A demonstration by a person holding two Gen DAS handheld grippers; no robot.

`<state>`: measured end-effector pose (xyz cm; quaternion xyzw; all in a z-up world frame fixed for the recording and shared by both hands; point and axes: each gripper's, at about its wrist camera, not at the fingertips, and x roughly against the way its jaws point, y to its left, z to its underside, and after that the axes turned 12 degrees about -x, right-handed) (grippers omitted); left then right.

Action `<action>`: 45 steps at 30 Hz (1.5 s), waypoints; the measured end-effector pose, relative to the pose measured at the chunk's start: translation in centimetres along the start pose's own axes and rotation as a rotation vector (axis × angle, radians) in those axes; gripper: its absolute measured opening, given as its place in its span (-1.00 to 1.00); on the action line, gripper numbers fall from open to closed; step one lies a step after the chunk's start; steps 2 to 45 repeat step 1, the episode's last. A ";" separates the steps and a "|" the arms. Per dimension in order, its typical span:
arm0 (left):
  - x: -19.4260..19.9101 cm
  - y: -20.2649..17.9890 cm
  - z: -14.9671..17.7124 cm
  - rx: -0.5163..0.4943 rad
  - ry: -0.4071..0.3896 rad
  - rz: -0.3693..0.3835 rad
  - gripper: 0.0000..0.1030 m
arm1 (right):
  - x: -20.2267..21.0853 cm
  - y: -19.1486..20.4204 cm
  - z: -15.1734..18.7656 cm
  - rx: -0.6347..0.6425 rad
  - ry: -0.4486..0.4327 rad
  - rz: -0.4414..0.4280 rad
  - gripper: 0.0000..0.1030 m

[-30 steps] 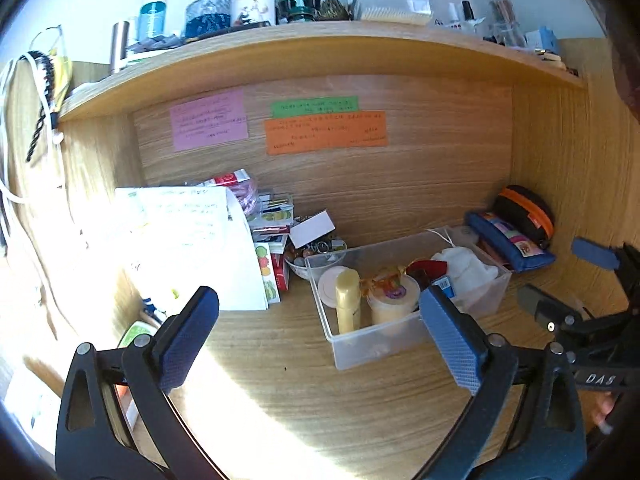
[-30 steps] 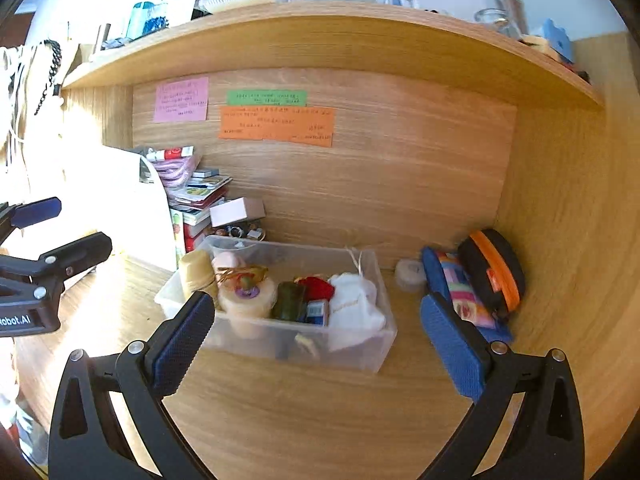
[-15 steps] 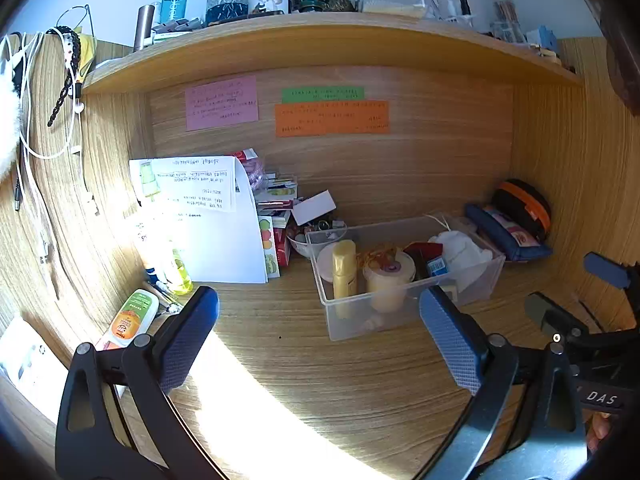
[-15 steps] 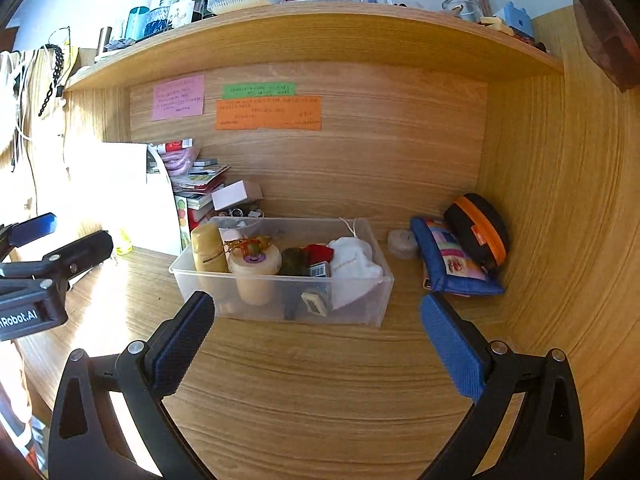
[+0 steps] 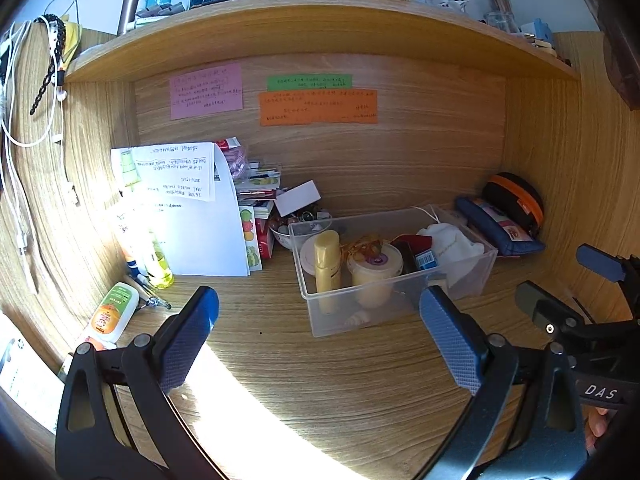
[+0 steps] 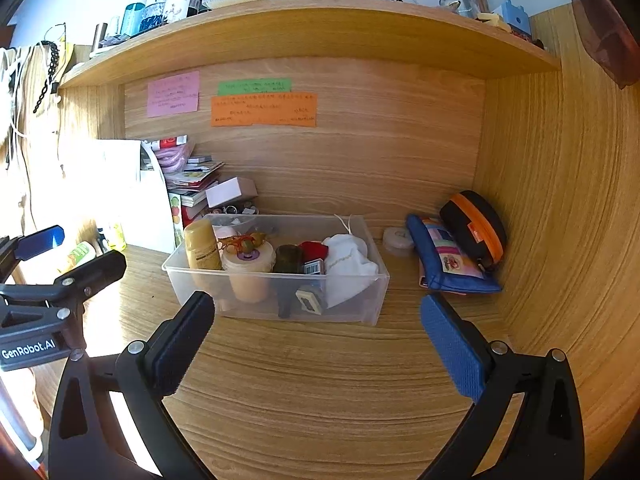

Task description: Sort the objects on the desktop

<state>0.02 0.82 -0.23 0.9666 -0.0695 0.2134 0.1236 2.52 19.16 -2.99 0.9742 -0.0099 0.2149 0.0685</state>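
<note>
A clear plastic bin [image 5: 400,312] [image 6: 352,300] stands on the wooden desk and holds a yellow bottle [image 5: 327,264], a cream jar [image 5: 374,276], a white pouch [image 6: 348,268] and other small items. My left gripper [image 5: 320,344] is open and empty, in front of the bin. My right gripper [image 6: 316,344] is open and empty, in front of the bin. A blue pouch [image 6: 444,264] and a black-and-orange case [image 6: 474,228] lie right of the bin. A white tube with an orange label [image 5: 112,312] and a yellow-green bottle [image 5: 158,262] lie at the left.
White papers [image 5: 188,216] lean against a stack of books and boxes [image 5: 258,208] at the back left. A small bowl [image 5: 284,236] sits behind the bin. Sticky notes [image 5: 318,106] hang on the back panel. A shelf [image 5: 280,20] above carries bottles. Cables hang at the left.
Both grippers have drawn back from the bin, so more of the desk shows. The tube and bottle at the left have come into the left wrist view. Both stay open.
</note>
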 end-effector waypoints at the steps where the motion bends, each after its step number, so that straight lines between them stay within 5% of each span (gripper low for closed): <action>1: -0.2 0.2 0.0 0.005 0.005 0.006 0.98 | -0.1 0.0 0.0 0.000 0.001 0.000 0.99; 45: -0.2 0.2 0.0 0.005 0.005 0.006 0.98 | -0.1 0.0 0.0 0.000 0.001 0.000 0.99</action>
